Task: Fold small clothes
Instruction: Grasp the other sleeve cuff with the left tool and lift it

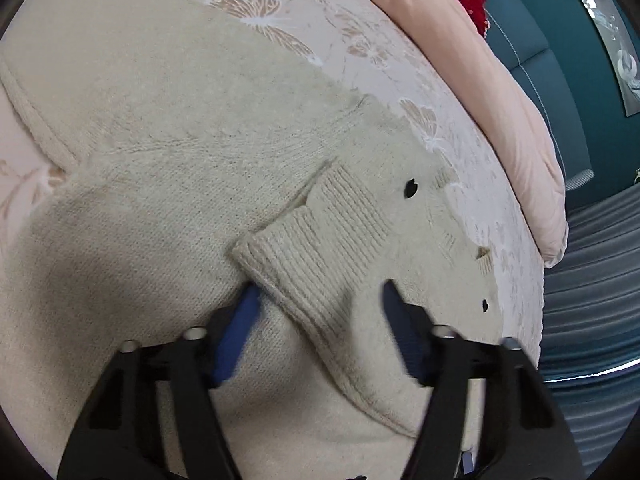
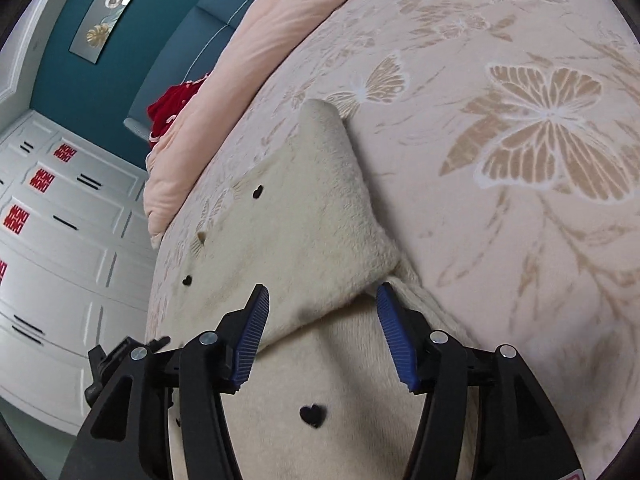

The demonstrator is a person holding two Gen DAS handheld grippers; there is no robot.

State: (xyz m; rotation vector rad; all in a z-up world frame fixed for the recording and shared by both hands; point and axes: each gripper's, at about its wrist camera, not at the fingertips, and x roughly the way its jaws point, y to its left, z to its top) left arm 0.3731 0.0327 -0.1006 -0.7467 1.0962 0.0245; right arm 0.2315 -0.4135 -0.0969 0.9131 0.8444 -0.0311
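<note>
1. Left gripper [image 1: 320, 300] nearest the lens in the left wrist view: black frame, blue ribbed pads, jaws apart, straddling the ribbed cuff [image 1: 316, 240] of the sleeve; left pad tucked at the cuff's edge, right pad blurred, can't tell if it touches the knit
2. Right gripper [image 2: 320, 300] in the right wrist view: same black frame, blue grooved fingers [image 2: 252, 336], jaws spread wide, hovering over a folded edge of the sweater [image 2: 304, 220], holding nothing
3. Sweater is cream fuzzy knit, lying flat on the bedspread [image 2: 520, 240], small black heart buttons [image 2: 313, 415] running in a line along one side
4. Long axis in the right wrist view runs from the gripper away toward a rounded upper corner, leaning slightly left; the folded flap overlaps the lower body layer with a diagonal edge between the two pads
5. In the left wrist view the sleeve is folded across the body, cuff pointing up-left, ribbing lines running along the sleeve's length; body knit is finer, a rolled hem shows at far left
6. Two heart buttons and a small buttonhole slit [image 1: 484, 254] sit right of the cuff near the garment's edge
7. Bedspread is pale pink, plush, with tan and white butterfly motifs
8. Peach quilt [image 2: 248, 60] bunched along the far bed edge, red fabric item [image 2: 172, 108] beside it
9. Teal padded headboard [image 1: 520, 48] behind; white drawers with red stickers [image 2: 60, 200] left in the right wrist view
</note>
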